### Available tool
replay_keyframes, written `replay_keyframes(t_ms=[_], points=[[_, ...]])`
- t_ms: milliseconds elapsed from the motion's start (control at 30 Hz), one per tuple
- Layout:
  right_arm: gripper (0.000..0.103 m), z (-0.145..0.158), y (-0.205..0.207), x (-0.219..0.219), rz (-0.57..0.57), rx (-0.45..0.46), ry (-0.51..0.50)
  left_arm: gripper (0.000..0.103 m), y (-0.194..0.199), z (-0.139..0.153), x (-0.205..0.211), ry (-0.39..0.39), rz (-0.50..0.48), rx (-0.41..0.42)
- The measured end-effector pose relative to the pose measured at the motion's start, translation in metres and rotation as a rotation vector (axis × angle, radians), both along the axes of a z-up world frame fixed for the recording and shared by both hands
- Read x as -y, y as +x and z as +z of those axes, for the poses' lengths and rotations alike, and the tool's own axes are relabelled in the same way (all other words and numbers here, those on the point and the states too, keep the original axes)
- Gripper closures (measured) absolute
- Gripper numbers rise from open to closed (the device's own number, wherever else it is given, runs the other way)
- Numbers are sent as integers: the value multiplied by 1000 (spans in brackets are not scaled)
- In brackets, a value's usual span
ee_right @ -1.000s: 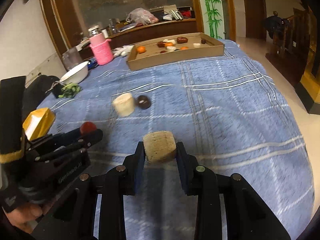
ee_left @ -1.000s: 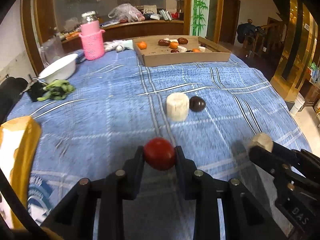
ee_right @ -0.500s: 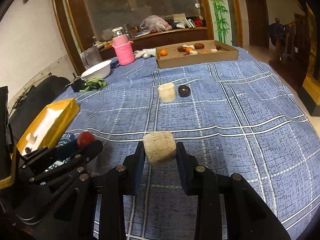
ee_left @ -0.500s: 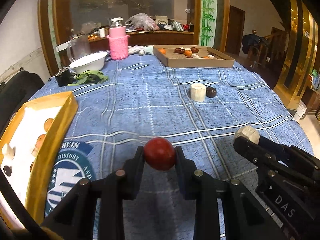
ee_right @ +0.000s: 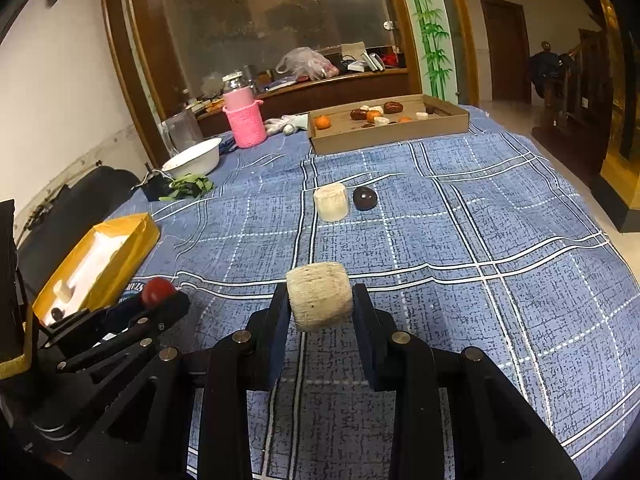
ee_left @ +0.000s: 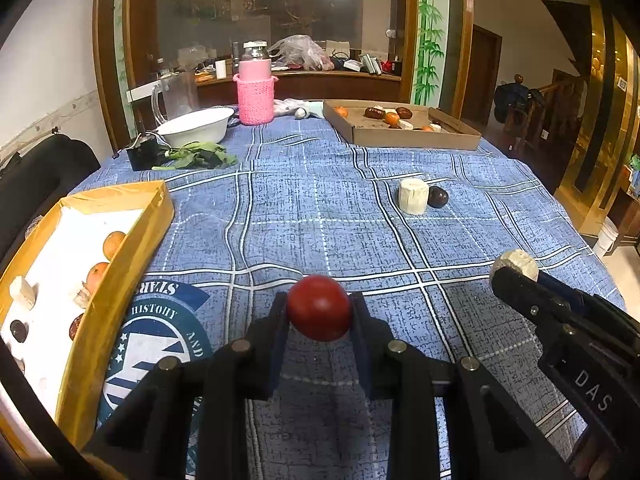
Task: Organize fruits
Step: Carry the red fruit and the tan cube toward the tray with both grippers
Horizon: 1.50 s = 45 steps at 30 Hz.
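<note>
My left gripper (ee_left: 319, 312) is shut on a round red fruit (ee_left: 319, 307), held above the blue checked tablecloth (ee_left: 320, 216). My right gripper (ee_right: 320, 304) is shut on a pale beige cylinder piece (ee_right: 319, 296), also held above the cloth; it shows at the right of the left wrist view (ee_left: 515, 263). A yellow box (ee_left: 120, 264) with oranges and other pieces lies at the left, close to my left gripper. A white cylinder piece (ee_left: 413, 196) and a dark brown fruit (ee_left: 437, 197) lie mid-table. A cardboard tray (ee_left: 400, 138) with several fruits stands at the back.
A white bowl (ee_left: 196, 130), green leaves (ee_left: 196, 158), a small black object (ee_left: 142, 152), a glass jug (ee_left: 172, 96) and a pink-sleeved jar (ee_left: 256, 88) stand at the back left. The table edge falls away on the right.
Both grippers have drawn back from the table's middle and lifted, each still holding its piece. The yellow box has come fully into view at the left.
</note>
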State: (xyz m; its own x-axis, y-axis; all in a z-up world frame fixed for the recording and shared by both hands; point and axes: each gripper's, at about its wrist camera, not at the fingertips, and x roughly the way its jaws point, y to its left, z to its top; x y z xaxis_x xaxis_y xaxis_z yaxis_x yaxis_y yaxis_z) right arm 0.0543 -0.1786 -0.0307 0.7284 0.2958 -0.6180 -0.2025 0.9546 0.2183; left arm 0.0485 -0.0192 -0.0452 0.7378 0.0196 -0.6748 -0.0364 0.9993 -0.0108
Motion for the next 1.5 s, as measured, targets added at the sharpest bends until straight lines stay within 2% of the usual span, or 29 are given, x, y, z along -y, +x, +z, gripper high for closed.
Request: replay_keyframes(t_ms=[933,1233,1500], points=[[73,8,-5,6,-20,60,3,71,-5,5,0,15,26,24],[73,18,-16,-8,8,75,-30,71,-24,27,-30,7,66,64],[73,39,-29,-38,75,118,-48,71,-42,37,-62,-10,113,79]])
